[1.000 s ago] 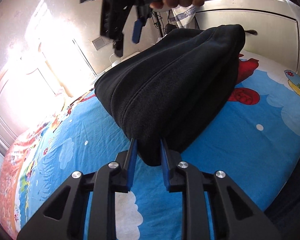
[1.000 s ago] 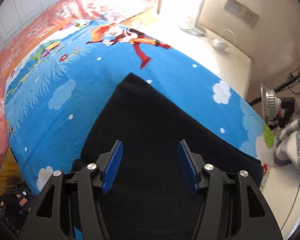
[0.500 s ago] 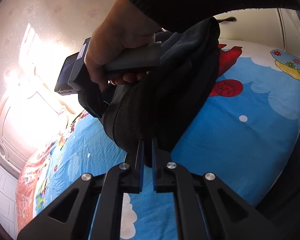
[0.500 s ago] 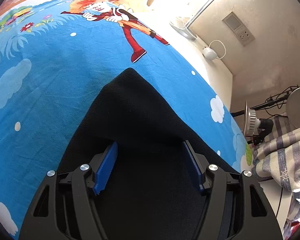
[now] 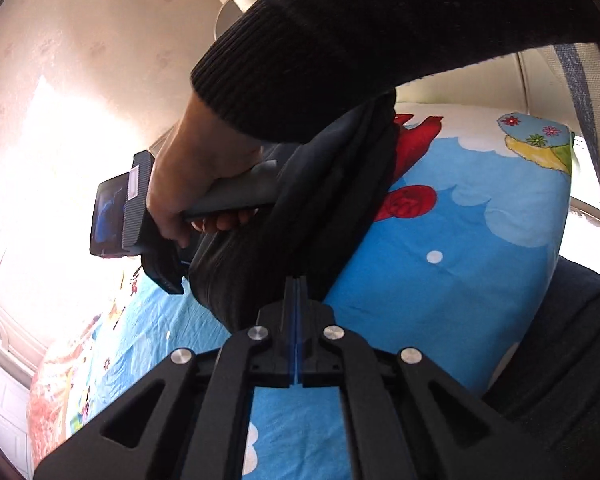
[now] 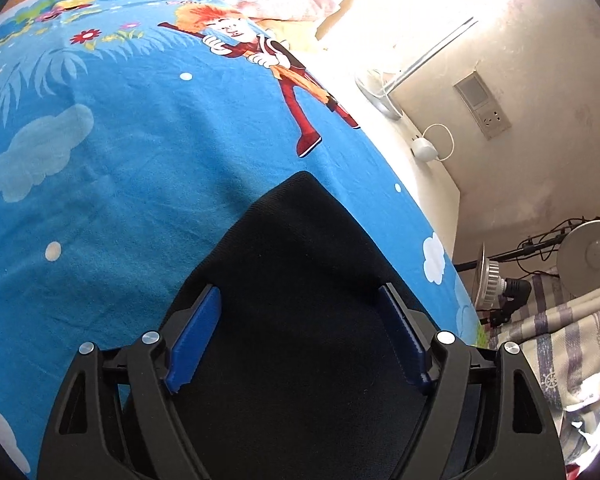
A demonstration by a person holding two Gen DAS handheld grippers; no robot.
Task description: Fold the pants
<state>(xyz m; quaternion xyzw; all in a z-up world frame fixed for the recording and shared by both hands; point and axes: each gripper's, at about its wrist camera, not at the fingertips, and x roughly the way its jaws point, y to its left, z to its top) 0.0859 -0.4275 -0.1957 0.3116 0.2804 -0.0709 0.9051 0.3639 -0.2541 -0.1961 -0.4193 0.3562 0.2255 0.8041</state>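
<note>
The left claw (image 5: 296, 292) is pinching an edge of the black pants (image 5: 300, 216), its pads pressed together. The right claw (image 6: 298, 336) is opening over the pants lying on the bed (image 6: 100, 184) (pads seemingly not touching them). A sleeve (image 5: 360, 52) is hiding the far cloth.

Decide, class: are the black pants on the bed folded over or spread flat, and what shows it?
Folded over. The black pants lie doubled into a thick bundle with a rounded fold edge on the blue bedsheet; the left wrist view shows stacked layers.
</note>
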